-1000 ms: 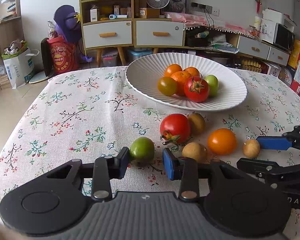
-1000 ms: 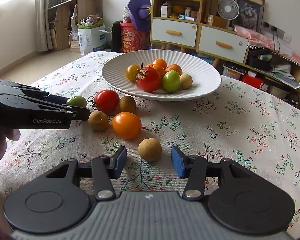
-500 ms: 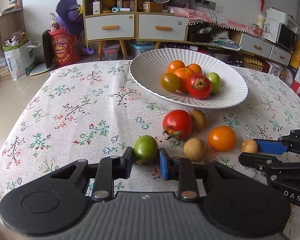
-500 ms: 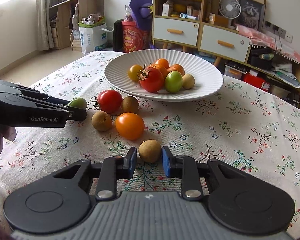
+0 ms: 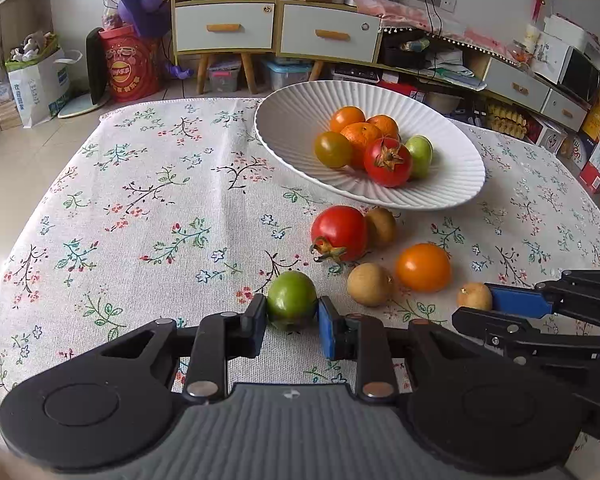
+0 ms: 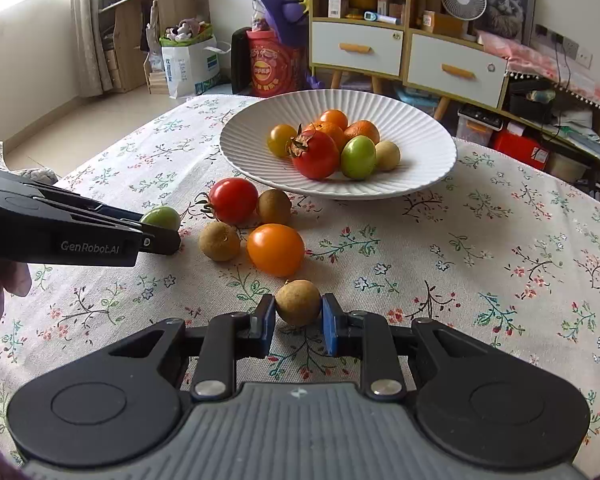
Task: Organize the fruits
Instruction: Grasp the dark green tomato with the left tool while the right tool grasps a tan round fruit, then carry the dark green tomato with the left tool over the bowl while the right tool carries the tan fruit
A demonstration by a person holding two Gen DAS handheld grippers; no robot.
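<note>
Left claw [image 5: 292, 316] was clamped on a green tomato [image 5: 292, 300], right claw [image 6: 298, 318] on a brown longan [image 6: 298, 302], both on the tabletop [image 5: 140, 216]. Tomatoes and oranges were held in the white ribbed bowl [image 6: 420, 140].

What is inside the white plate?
In the white plate lie a red tomato, a green tomato, a yellow tomato, oranges and a pale fruit. Anything beneath this pile is hidden.

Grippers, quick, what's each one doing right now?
Left gripper: shut on the green tomato.
Right gripper: shut on the brown longan.
</note>
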